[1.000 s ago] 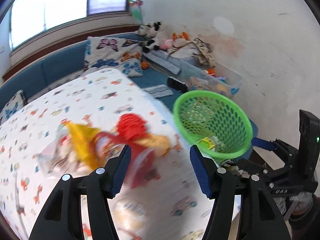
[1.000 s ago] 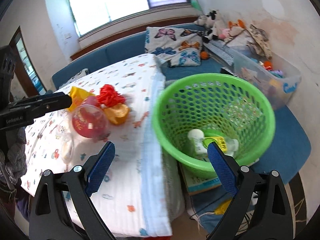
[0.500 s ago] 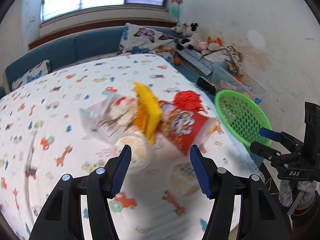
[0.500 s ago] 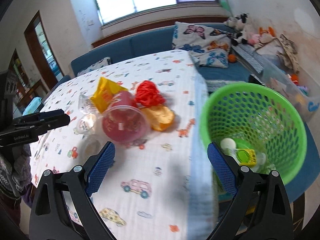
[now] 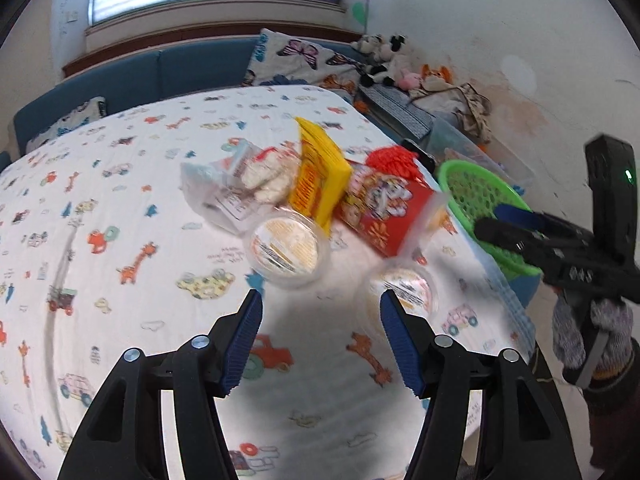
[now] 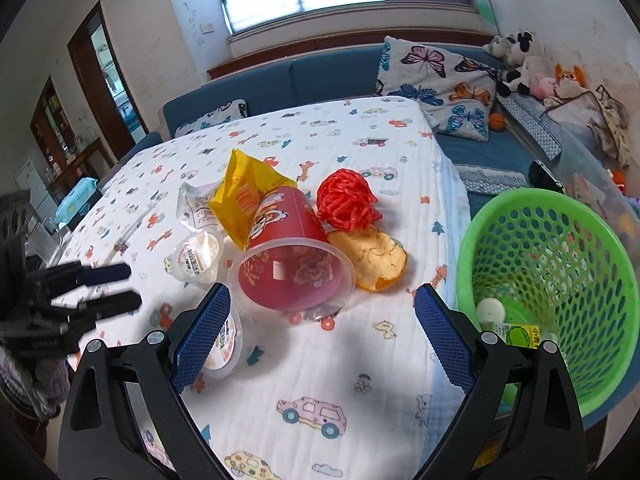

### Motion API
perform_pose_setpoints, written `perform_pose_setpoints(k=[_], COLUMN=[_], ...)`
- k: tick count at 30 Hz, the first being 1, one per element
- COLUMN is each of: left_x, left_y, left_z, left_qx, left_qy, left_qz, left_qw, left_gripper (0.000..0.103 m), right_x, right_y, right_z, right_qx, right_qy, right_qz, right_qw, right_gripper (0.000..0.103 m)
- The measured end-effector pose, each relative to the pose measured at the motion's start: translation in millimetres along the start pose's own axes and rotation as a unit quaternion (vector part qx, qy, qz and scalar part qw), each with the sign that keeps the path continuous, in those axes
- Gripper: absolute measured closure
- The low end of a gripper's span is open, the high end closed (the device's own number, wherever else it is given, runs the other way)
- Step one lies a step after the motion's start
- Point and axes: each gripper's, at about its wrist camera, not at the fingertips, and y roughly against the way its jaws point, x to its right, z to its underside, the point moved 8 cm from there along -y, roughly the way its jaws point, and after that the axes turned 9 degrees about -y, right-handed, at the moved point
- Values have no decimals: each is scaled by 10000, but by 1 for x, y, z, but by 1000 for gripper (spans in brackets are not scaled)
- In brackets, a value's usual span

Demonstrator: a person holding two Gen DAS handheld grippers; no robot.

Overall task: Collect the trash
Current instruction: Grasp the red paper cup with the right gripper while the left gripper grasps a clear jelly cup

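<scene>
Trash lies piled on the cartoon-print tablecloth [image 6: 360, 380]: a red cup [image 6: 292, 264] on its side, an orange peel [image 6: 372, 256], a red mesh ball [image 6: 346, 200], a yellow bag [image 6: 244, 196], a clear wrapper [image 5: 236, 188] and two small clear tubs [image 5: 286, 252] [image 5: 404, 292]. My left gripper [image 5: 322, 340] hovers just short of the tubs, its jaws opening, nothing between them. My right gripper [image 6: 322, 340] stands wide open before the red cup's mouth, one tub [image 6: 228, 344] beside its left finger. The green basket [image 6: 540, 280] sits off the table's right edge with a bottle [image 6: 516, 334] inside.
A blue sofa [image 6: 320, 76] with a butterfly pillow [image 6: 436, 80] runs behind the table. Plush toys [image 6: 520, 60] and a clear storage box [image 6: 592, 176] stand behind the basket. A gloved hand [image 5: 592, 332] holds the right gripper at the table's right corner.
Both views have swung from the green basket over to the trash pile. The left gripper came lower and nearer the tubs, and its jaws stand a little wider.
</scene>
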Motion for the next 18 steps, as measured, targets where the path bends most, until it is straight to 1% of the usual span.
perform_pose_setpoints(k=[3,4,6,8,10,12,13,18], left_x=[12,17,25,36,46,53,56,59], left_y=[-4,-6,-10,-15,-21,-28,-34,-52], left_z=[1,2,1,0,-2,-2,-2,-3], left_qx=[-13,-17,-49,-67,-97,-138,-196,-376], left_qy=[-155,-229,-370,-577,-784,-935,-1018,-1163], left_qz=[159,217,292,351,433,436,438,347], left_qw=[9998,9995,9989,9977,9959,9946,9936,9919], left_gripper=[36,32,28,28,20,20,18,17], right_x=[5,6,9,12,15,16,16,16], right_y=[1,2,1,2,4,5,5,6], right_z=[2,2,3,3,4,4,4,3], right_qx=[2,2,-5,-5,1,4,11,4], right_qy=[-47,-53,-67,-93,-115,-121,-116,-87], right_qz=[29,46,73,94,104,104,108,120], right_qw=[10000,10000,10000,9999,9999,9999,9999,9999], right_gripper=[10,10,10,10,10,10,10,10])
